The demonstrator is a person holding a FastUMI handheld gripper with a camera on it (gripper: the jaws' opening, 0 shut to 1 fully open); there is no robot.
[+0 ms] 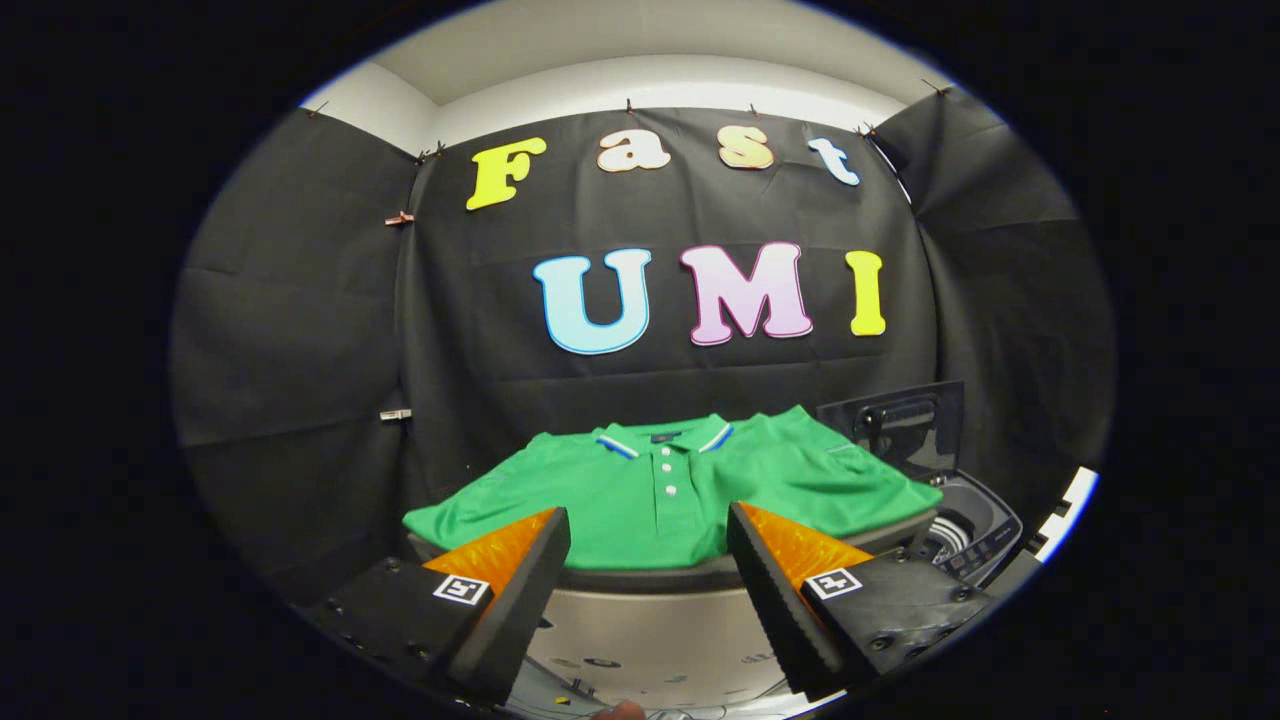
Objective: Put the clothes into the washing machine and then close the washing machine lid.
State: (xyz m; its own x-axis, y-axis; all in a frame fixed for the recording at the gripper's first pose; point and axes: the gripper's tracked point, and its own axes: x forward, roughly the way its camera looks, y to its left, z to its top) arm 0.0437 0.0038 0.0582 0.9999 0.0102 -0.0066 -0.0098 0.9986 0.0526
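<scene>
1. The claw (648,560) is seen with its two fingers spread well apart; nothing is held between them.
2. A green polo shirt (670,490) is laid flat on a raised surface (640,578), just beyond the fingertips, collar turned toward the booth wall. The shirt is not touched by either finger.
3. To the right of the shirt, the washing machine (975,535) is seen with its lid (895,425) standing open and upright. Its drum opening is partly visible beside the shirt's right sleeve.
</scene>
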